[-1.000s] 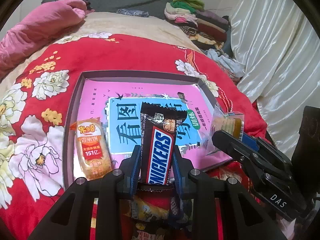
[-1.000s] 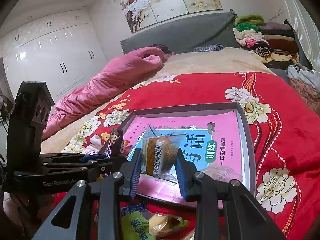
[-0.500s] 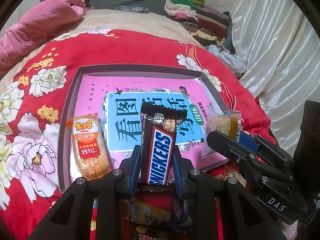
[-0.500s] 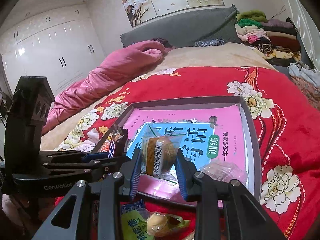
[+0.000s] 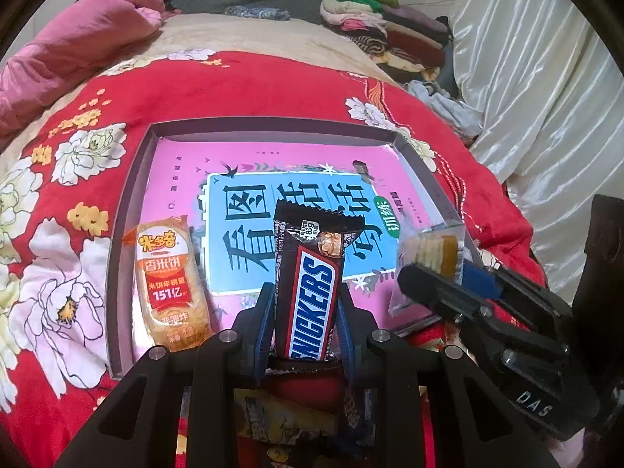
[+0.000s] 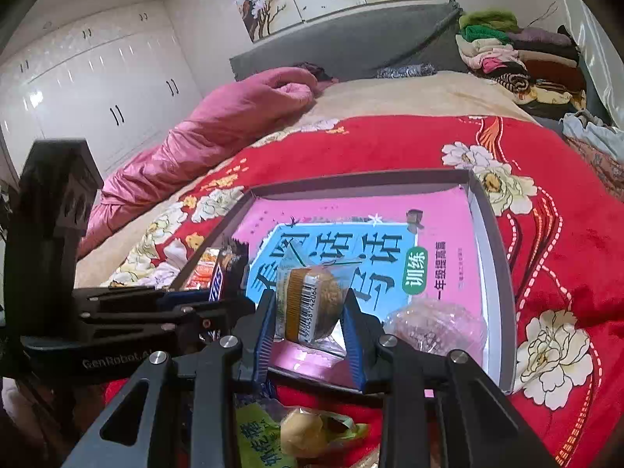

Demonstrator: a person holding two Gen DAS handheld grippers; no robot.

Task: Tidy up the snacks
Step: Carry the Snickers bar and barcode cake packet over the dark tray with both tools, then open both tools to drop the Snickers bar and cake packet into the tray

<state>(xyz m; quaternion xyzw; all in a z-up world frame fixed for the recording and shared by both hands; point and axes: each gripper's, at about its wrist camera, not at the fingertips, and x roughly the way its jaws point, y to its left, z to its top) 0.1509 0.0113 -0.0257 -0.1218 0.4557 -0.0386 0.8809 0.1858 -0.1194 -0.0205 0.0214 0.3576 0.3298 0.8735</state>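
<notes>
**A:** So at that point both sets of tongs were loaded. The left tongs were clamped on the chocolate bar, gripped low down so most of the bar stuck up and out over the near edge of the tray. The right tongs were closed tight on a small wrapped cake, also over the tray's near edge. What looked risky to you?

**B:** Mostly how close the two were. In the left view the right tongs sat just beside the chocolate bar, near the tray's near right corner. If both went down together I reckon they could've bumped, or one wrapper could've snagged the other.

**A:** And the stuff already in the tray?

**B:** The rice cracker pack lay along the tray's left wall, and a clear-wrapped snack sat by the near right corner. The cake was right next to that one, so a sloppy drop might've landed on top or shoved it. Plus the tray sat on a soft bed with a glossy book lining it. My guess is slick wrappers would've slid, and pressing down could've tipped the whole tray.

**A:** The bar's grip?

**B:** Held by the tail end, so it could've pivoted or slipped.
</notes>
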